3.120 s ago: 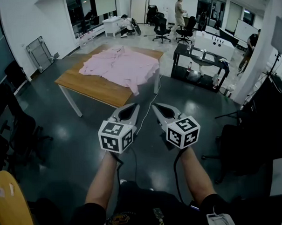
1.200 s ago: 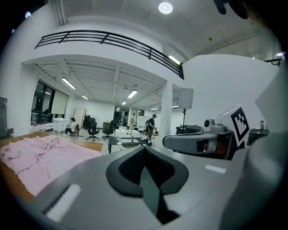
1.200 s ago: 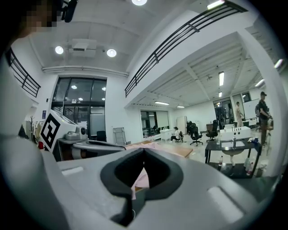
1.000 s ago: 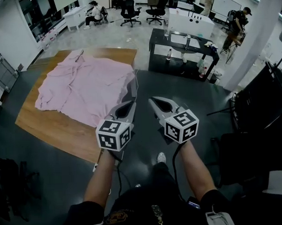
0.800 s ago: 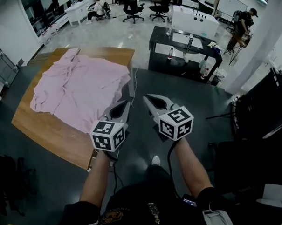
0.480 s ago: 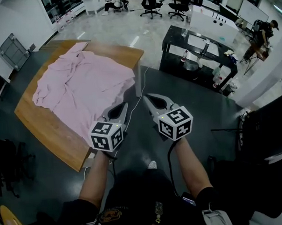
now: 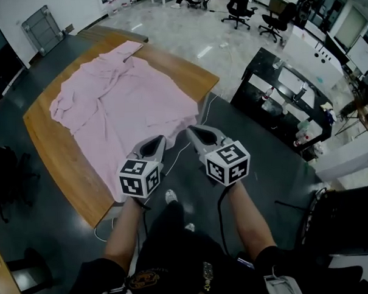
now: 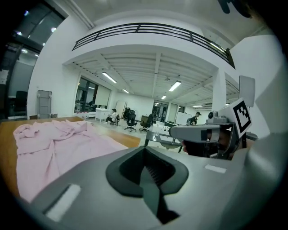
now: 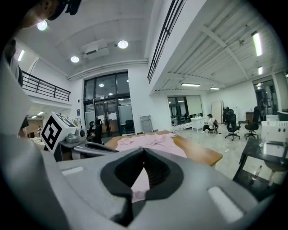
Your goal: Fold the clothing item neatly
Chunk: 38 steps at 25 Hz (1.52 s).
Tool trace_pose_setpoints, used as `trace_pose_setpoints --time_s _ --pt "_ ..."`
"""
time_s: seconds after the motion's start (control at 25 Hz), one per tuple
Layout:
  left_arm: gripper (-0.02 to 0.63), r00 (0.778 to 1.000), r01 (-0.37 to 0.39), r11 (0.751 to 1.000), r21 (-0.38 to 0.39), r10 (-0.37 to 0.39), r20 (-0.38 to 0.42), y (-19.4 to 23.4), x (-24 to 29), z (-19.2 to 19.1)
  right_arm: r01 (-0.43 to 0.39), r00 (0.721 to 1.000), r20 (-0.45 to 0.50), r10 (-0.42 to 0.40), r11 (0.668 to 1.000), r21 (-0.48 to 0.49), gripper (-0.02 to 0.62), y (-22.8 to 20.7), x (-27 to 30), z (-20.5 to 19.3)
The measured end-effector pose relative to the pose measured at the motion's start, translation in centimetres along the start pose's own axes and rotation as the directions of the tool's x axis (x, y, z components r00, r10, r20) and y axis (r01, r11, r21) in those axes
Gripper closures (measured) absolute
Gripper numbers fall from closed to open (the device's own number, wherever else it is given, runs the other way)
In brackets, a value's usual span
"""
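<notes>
Jaws clenched tight on both the left gripper (image 7: 159,140) and the right gripper (image 7: 191,131), neither grasping anything, the pair held side by side above the dark floor (image 7: 277,182). The pink garment (image 7: 127,97) lies spread and rumpled on the wooden table (image 7: 55,160) just ahead, one edge draping over the table's near side.

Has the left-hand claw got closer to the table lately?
Yes. The left gripper was over bare floor, well short of the wooden table; now it is at the table's near edge, beside the pink shirt.
</notes>
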<state>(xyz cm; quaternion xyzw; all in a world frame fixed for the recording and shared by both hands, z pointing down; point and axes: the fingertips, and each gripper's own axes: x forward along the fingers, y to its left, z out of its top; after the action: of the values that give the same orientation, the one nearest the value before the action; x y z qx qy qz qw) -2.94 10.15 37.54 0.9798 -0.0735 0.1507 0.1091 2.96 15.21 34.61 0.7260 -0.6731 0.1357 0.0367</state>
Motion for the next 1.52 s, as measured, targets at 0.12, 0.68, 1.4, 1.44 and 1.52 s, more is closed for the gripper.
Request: trace_pose_setpoints --time_s 0.12,0.68,1.4,1.44,1.52 --pt "0.598 0.999 -0.044 0.999 -0.028 0.044 0.002 3.7 2.3 0.0 -0.05 0.998 -0.05 0.047 0.998 -0.042 0.592 -1.2 4.0 0.4" --pt "0.598 0.968 -0.249 0.956 -0.157 0.243 -0.058 16.0 8.9 -0.4 -0.255 0.951 -0.211 0.226 0.959 -0.122 0.592 -6.0 18.9 0.3" --pt "0.598 0.775 -0.632 0.739 -0.234 0.596 -0.211 20.4 15.4 -1.5 -0.617 0.766 -0.342 0.544 0.771 -0.154 0.592 -13.1 28.5 0.4" --pt "0.598 0.771 -0.636 0.731 -0.245 0.599 -0.216 20.5 15.5 -1.8 -0.622 0.763 -0.348 0.545 0.764 -0.169 0.592 -13.2 29.1 0.8" --pt "0.598 0.765 -0.644 0.721 -0.257 0.607 -0.215 21.1 15.5 -2.1 -0.627 0.764 -0.349 0.543 0.752 -0.202 0.592 -13.3 30.5 2.1"
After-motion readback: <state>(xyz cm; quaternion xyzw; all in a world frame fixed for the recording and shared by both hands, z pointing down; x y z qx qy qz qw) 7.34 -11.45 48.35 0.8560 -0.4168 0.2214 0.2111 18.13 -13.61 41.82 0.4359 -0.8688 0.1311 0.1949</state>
